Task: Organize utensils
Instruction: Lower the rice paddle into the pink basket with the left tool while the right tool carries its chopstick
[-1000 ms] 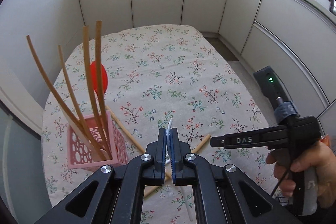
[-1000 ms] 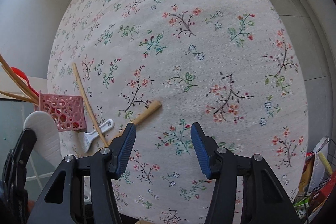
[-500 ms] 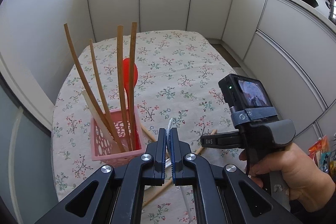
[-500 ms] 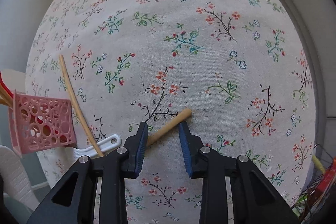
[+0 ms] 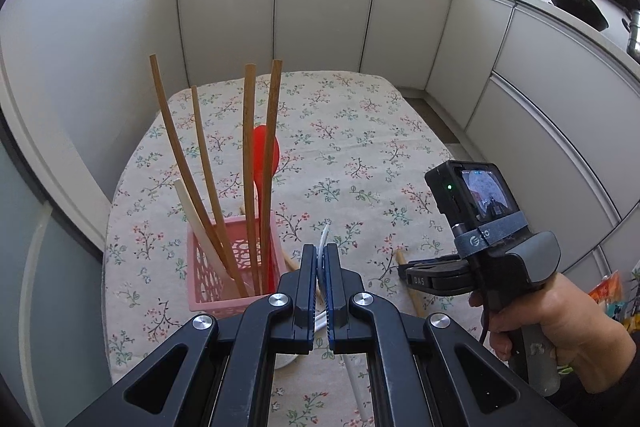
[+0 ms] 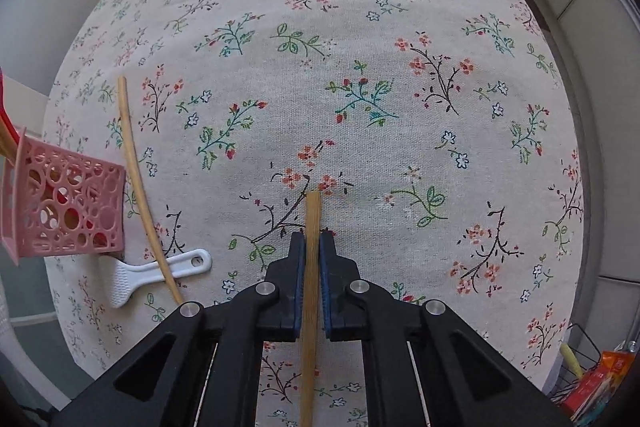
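Observation:
A pink perforated basket [image 5: 224,267] [image 6: 64,203] stands on the floral tablecloth and holds several wooden utensils [image 5: 248,167], a red spoon [image 5: 266,155] and a white handle. My left gripper [image 5: 321,255] is shut on a thin white utensil [image 5: 325,237], just right of the basket. My right gripper [image 6: 313,239] [image 5: 404,269] is shut on the handle of a wooden utensil [image 6: 312,211] that lies on the cloth. A white spatula [image 6: 160,269] and a thin wooden stick [image 6: 136,171] lie beside the basket.
The table [image 6: 360,47] is oval under a floral cloth, its edge close on the left by a white wall. White cabinets [image 5: 320,11] curve behind and to the right. A wire basket with packets [image 6: 592,383] stands off the table at lower right.
My right gripper has moved onto the wooden handle and closed on it. The left gripper, still shut on the white utensil, has shifted so the basket sits closer to centre.

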Available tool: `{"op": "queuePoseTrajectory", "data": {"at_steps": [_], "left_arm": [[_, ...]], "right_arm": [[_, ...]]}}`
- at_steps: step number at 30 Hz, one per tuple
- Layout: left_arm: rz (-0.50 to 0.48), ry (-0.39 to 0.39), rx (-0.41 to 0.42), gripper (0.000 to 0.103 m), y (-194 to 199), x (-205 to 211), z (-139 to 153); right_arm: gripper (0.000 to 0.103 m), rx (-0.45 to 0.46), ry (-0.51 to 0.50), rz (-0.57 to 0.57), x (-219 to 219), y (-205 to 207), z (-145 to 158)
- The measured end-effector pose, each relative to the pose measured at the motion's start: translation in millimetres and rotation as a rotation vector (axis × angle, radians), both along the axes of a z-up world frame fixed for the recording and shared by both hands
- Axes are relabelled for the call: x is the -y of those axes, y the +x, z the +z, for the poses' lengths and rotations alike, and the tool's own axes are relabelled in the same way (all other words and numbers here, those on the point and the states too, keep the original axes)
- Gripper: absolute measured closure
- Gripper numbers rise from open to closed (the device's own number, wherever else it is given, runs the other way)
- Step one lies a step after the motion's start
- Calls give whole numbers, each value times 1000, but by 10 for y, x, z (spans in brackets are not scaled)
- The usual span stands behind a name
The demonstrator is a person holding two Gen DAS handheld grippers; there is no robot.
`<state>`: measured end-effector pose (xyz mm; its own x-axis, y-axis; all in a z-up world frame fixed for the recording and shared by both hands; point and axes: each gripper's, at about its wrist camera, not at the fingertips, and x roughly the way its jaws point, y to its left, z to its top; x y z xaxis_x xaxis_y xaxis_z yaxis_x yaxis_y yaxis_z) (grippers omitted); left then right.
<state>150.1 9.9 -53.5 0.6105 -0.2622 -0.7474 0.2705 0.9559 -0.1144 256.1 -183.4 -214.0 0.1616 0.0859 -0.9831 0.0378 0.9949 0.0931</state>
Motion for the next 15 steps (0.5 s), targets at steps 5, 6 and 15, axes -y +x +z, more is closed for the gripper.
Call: {"op": "queuePoseTrajectory", "data": {"at_steps": [5, 6, 15], "left_arm": [[30, -25, 72, 99, -39, -105, 155], [39, -31, 92, 99, -49, -137, 192], [158, -56, 369, 99, -200, -372, 518]], "right_arm": [[96, 87, 52, -14, 59, -90, 338], [96, 111, 63, -17, 71, -120, 429], [96, 371, 170, -14, -22, -395, 1208]]}}
